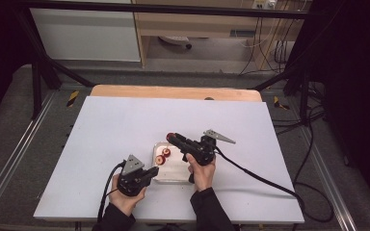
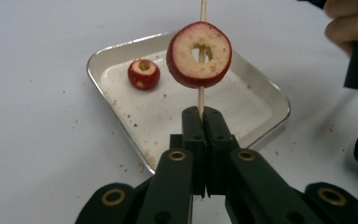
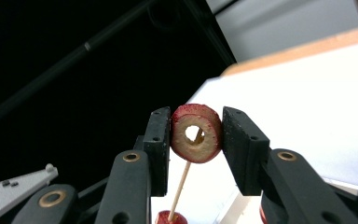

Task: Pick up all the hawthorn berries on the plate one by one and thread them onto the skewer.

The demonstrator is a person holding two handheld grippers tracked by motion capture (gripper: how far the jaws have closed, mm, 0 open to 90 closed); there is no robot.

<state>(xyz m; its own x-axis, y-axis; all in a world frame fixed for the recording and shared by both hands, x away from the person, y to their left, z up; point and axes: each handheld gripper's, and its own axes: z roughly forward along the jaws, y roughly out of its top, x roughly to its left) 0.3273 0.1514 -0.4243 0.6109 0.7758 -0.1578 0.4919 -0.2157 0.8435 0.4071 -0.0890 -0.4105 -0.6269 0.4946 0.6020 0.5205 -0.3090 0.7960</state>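
Left gripper (image 2: pixel 204 112): nearest the person, its black jaws pressed together on the bottom end of a thin pale wooden skewer (image 2: pixel 200 98), which stands roughly upright out of them towards twelve o'clock in the left gripper view.
Skewer handling: I judge it light and stiff but easy to snap or bow; the low pinch steadies the base and leaves the tip free, so side loads should stay small.
Threaded slice: a red-skinned, pale-fleshed cored fruit ring (image 2: pixel 199 54) sits on the skewer above the left gripper.
Right gripper (image 3: pixel 196 135): its jaws are set partly apart, pinching a second red-skinned cored fruit ring (image 3: pixel 196 133) by the rim at three and nine o'clock, with the skewer showing through its hole.
Ring handling: probably light, moist and soft, so it could slip, bruise or split under a hard squeeze; the skin-covered rim is the firmer place to hold.
Tray: a shallow square white metal tray (image 2: pixel 270 95) lies beyond the left gripper on the white table sheet (image 1: pixel 125 125).
Spare piece: a small red cored fruit piece (image 2: pixel 143 73) lies in the tray at about ten o'clock from the skewer's base.
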